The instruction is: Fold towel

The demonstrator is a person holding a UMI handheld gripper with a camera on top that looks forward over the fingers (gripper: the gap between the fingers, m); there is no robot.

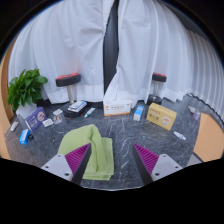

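A light green towel (92,148) lies on the dark marbled table (130,135), folded into a long strip running from just ahead of my left finger back under it. My gripper (112,160) is open and empty, held above the table. The left finger's magenta pad (79,156) overlaps the towel's near left part; the right finger's pad (147,158) is over bare table, well to the right of the towel. Nothing is between the fingers but table and the towel's right edge.
Along the table's far edge stand small boxes and items: a white box (117,107), a yellow box (161,116), a blue bottle (139,112), cards at the left (35,119). A green plant (25,88) is at the far left. White curtains (90,50) hang behind.
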